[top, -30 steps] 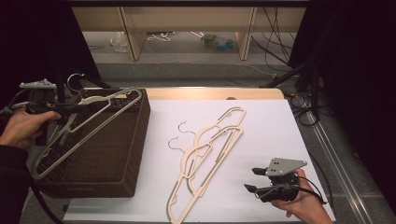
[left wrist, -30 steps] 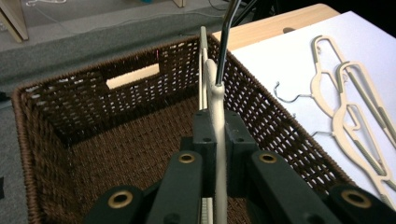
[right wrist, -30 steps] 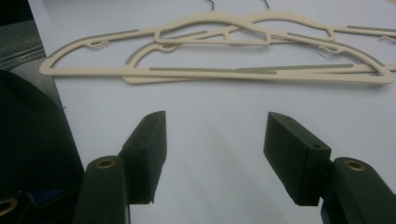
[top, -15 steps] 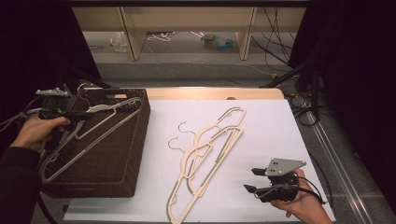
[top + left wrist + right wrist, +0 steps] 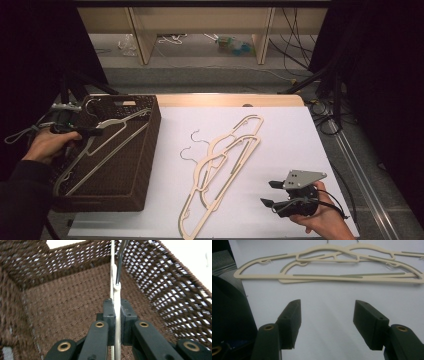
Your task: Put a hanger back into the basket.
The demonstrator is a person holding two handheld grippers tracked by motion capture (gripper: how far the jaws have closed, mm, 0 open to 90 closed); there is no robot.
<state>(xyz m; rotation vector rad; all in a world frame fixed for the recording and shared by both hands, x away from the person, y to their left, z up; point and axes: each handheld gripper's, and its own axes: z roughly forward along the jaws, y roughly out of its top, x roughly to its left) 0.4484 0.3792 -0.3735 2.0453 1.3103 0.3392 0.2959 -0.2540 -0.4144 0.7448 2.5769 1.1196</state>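
Carefully, you held your left claw (image 5: 117, 322) pinched on a hanger (image 5: 100, 145) low inside the basket (image 5: 145, 165) at the desk's (image 5: 300, 150) left; easing it flat before letting go looked wise. Your right claw (image 5: 325, 322) stood spread near two hangers (image 5: 220, 165).

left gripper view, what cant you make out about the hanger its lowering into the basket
- Left gripper view: the hanger shows edge-on; its lower end is hidden behind the left gripper, its hook cut off by the top edge.
- High view: the hand and dim light hide where the jaws pinch the hanger.
- High view: the basket wall hides whether the hanger's lower end touches the basket floor.
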